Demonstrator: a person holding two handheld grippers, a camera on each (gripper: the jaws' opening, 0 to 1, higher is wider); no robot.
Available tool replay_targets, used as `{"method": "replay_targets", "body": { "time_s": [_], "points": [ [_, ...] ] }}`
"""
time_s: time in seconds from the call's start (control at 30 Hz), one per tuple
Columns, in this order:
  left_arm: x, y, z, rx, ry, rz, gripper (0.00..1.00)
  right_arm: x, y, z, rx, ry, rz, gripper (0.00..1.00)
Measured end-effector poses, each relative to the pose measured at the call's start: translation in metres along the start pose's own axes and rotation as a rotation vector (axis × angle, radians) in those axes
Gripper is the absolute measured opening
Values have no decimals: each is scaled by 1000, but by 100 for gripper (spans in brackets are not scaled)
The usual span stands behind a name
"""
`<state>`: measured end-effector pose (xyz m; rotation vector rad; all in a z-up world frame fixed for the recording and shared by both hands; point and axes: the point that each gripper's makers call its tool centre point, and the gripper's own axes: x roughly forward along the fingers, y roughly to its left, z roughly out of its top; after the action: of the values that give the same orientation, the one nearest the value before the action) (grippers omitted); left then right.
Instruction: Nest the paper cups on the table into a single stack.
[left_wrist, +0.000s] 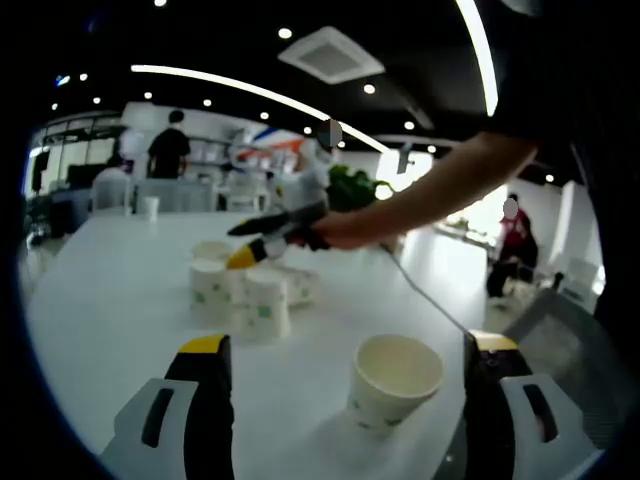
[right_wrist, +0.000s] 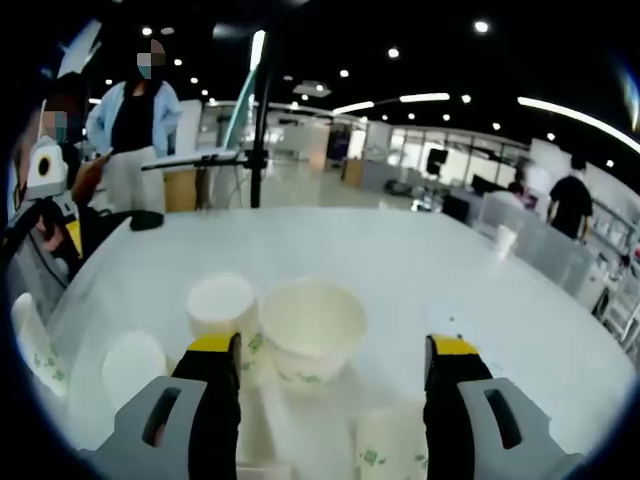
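We see an upright paper cup (left_wrist: 394, 380) on the white tabletop (left_wrist: 120, 300), standing between the spread jaws of our left gripper (left_wrist: 345, 350), which grips nothing. Farther back a cluster of paper cups (left_wrist: 245, 290) stands mid-table, with our right gripper (left_wrist: 262, 240) hovering just above it. In the right gripper view that gripper (right_wrist: 330, 350) is spread wide and empty over a wide paper cup (right_wrist: 312, 340), with a narrower cup (right_wrist: 222, 305) touching its left side

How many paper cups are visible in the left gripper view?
5. A near cup stands between the jaws. Farther back cluster a left cup, rear cup, front cup and right cup; more may be hidden.
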<state>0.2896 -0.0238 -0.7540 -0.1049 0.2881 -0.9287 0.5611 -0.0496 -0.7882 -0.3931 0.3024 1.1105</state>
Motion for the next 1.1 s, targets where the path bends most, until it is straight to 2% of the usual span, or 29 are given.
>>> {"method": "replay_targets", "body": {
  "time_s": [0.57,1.1],
  "points": [
    [1,2,-4,-10,15,-4,94,15,0,-3,-1,20,52,67],
    [2,4,-5,-10,15,-1,94,22,9,-6,24,34,106,51]
  ]
}}
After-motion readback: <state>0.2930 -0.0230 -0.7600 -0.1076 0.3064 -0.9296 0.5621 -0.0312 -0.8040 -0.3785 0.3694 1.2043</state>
